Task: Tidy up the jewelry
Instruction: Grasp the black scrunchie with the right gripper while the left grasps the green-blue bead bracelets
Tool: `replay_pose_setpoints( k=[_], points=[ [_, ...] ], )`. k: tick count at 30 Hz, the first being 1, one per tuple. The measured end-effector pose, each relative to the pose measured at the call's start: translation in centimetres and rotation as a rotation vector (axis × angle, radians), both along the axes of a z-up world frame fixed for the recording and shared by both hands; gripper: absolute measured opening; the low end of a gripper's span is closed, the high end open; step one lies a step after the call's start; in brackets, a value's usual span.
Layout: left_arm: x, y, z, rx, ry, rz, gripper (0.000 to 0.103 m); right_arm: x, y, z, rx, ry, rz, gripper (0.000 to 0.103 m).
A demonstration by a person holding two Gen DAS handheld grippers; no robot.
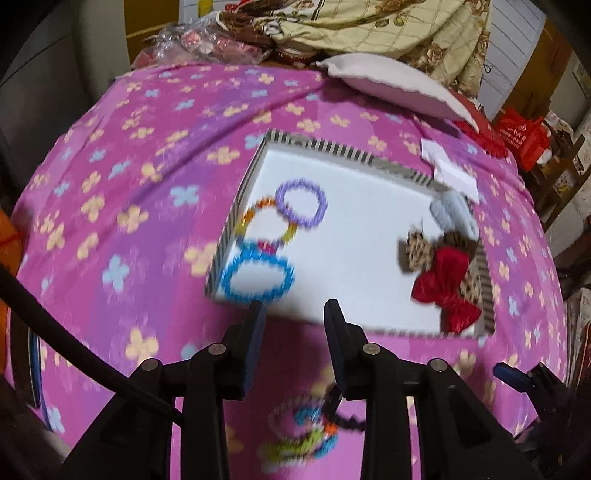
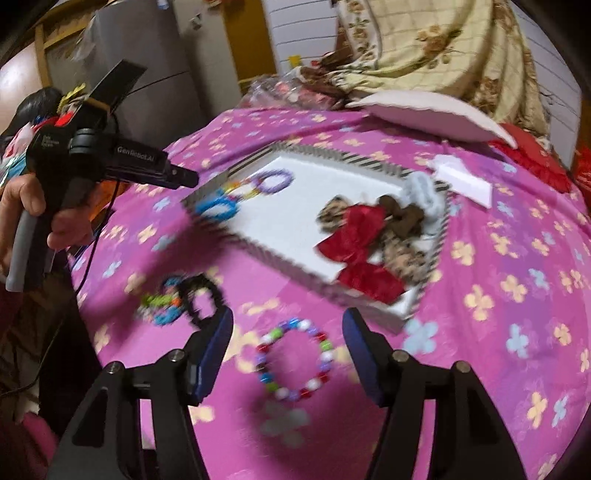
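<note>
A white tray with a striped rim (image 1: pixel 332 146) (image 2: pixel 332 153) lies on the pink flowered cloth. Along its left side lie a purple bracelet (image 1: pixel 301 203), an orange-yellow one (image 1: pixel 258 218) and a blue one (image 1: pixel 258 278). At its right end are a red bow (image 1: pixel 447 284) (image 2: pixel 354 251), leopard bows (image 1: pixel 417 251) and a pale blue clip (image 1: pixel 452 214). My left gripper (image 1: pixel 293 306) hangs open and empty over the tray's near edge. My right gripper (image 2: pixel 288 314) is open above a multicolour bead bracelet (image 2: pixel 293 358) that lies loose on the cloth. A pile of bracelets (image 2: pixel 162 302) (image 1: pixel 306 432) with a black ring (image 2: pixel 203 295) lies nearby.
A hand holds the left gripper's handle (image 2: pixel 70 221) at the cloth's left edge. Behind the tray lie a white pillow (image 1: pixel 399 85), white cards (image 1: pixel 450 166), a folded quilt (image 1: pixel 369 22) and a plastic bag (image 1: pixel 207 40). A red bag (image 1: pixel 521 133) stands off the right side.
</note>
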State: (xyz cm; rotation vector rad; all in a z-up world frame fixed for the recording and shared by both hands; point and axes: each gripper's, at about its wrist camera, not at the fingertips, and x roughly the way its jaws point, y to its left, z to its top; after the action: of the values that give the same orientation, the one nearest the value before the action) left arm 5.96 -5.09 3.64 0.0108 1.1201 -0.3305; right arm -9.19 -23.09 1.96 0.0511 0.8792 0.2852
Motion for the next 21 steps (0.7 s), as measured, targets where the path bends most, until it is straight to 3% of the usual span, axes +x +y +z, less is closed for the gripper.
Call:
replay_pose_setpoints(
  k=[7, 16, 21],
  points=[
    [-2.1, 3.1, -2.6, 0.015, 0.056, 0.036, 0.033, 0.9, 4.7, -1.8, -0.024, 0.044, 0.078, 0.052],
    [-3.4, 6.1, -5.2, -0.005, 0.139, 0.059, 0.034, 5.3, 8.6, -4.7, -0.074, 0.114, 0.105, 0.033],
    [-3.9, 6.0, -5.8, -0.02, 0.171, 0.025, 0.034, 6.1, 9.0, -5.4, -0.14, 0.115, 0.1, 0.01]
  ],
)
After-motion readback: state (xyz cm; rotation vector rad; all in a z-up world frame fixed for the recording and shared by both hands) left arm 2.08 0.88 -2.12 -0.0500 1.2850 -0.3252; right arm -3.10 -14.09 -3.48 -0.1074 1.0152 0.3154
